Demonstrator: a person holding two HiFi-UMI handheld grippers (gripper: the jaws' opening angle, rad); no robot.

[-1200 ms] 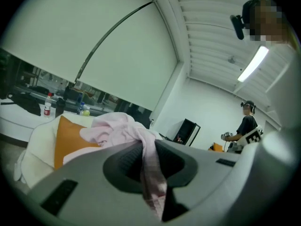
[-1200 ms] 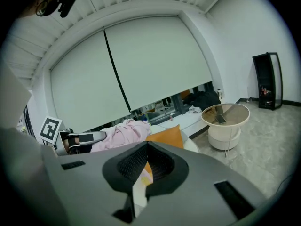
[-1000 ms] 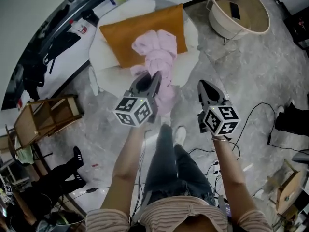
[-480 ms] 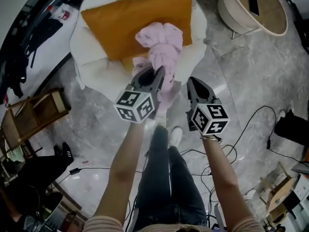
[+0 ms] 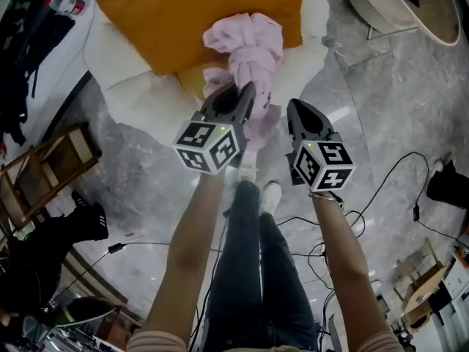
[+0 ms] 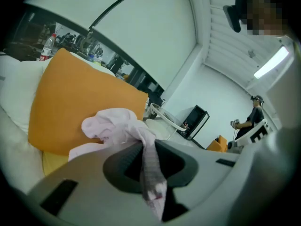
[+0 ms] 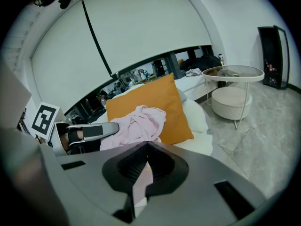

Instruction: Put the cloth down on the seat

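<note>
A bunched pink cloth hangs over the front of the white seat, against its orange cushion. My left gripper is shut on a strip of the cloth, which runs back between its jaws. The cloth's bulk sits just past the tips, in front of the cushion. My right gripper is beside it to the right, apart from the cloth, its tips together and holding nothing. The right gripper view shows the cloth, the cushion and the left gripper.
A round side table stands on the marble floor right of the seat. A wooden frame lies at the left. Cables trail on the floor. My feet are at the seat's front edge. Another person stands far off.
Both grippers and my view have come closer to the seat. The cloth, still in the left gripper, now hangs over the seat's front against the cushion.
</note>
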